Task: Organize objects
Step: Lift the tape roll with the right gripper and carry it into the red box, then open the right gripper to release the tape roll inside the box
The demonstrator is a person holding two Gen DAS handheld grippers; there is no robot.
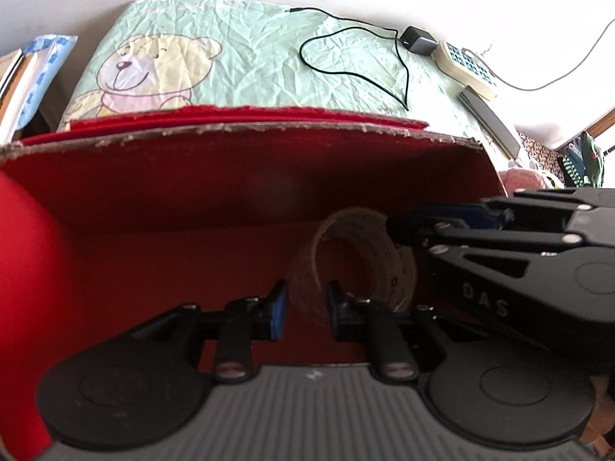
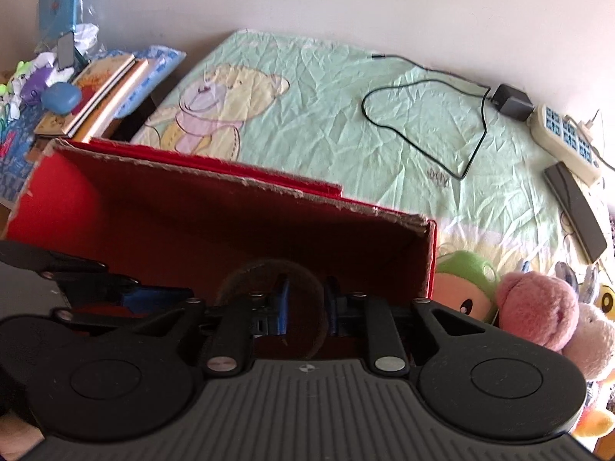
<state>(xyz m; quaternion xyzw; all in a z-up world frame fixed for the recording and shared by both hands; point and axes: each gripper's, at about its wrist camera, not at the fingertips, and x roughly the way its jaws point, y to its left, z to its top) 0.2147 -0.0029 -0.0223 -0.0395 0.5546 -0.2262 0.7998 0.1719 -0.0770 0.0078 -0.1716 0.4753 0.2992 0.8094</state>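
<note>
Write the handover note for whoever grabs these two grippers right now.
Left gripper: inside the red box, fingers part open around the rim of the tape roll; a firm grip is not clear.
Right gripper: also in the box, fingers astride the same roll; contact unclear.
Done: tape roll is in the box, standing on edge near its right end.
Left: release and withdraw both grippers. Plush toys lie outside beside the box's right wall; charger, power strip and a dark flat device remain on the bedsheet.
</note>
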